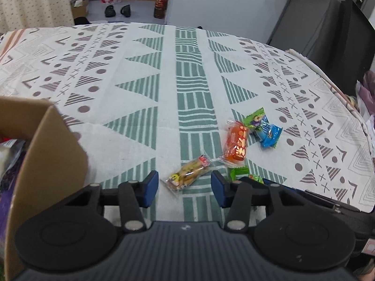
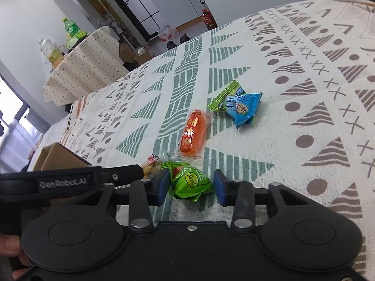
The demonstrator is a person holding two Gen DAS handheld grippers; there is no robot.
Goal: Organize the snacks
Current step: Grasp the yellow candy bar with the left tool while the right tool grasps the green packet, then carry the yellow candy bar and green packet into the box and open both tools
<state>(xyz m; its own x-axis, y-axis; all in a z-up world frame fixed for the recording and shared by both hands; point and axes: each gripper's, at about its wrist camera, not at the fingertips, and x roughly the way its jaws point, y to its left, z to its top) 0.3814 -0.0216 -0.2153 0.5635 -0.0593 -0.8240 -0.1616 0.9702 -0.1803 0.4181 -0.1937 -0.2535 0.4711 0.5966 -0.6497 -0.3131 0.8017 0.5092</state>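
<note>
My left gripper [image 1: 185, 188] is open, its blue pads on either side of a clear yellow-brown snack pack [image 1: 189, 172] lying on the patterned tablecloth. My right gripper [image 2: 192, 187] is open around a green snack pack [image 2: 191, 181], not closed on it. An orange pack [image 1: 235, 146] [image 2: 194, 134] lies just beyond. A blue pack [image 1: 267, 134] [image 2: 243, 109] lies on a green-edged pack [image 1: 254, 117] [image 2: 222, 96] farther out. The yellow-brown pack [image 2: 153, 167] shows partly behind the left gripper in the right wrist view.
An open cardboard box [image 1: 46, 161] [image 2: 58, 159] stands at the table's left, with packets inside. The tablecloth [image 1: 140, 82] ends at the far and right edges. Another covered table with bottles [image 2: 79, 70] stands beyond. A dark chair or monitor [image 1: 339, 35] is at right.
</note>
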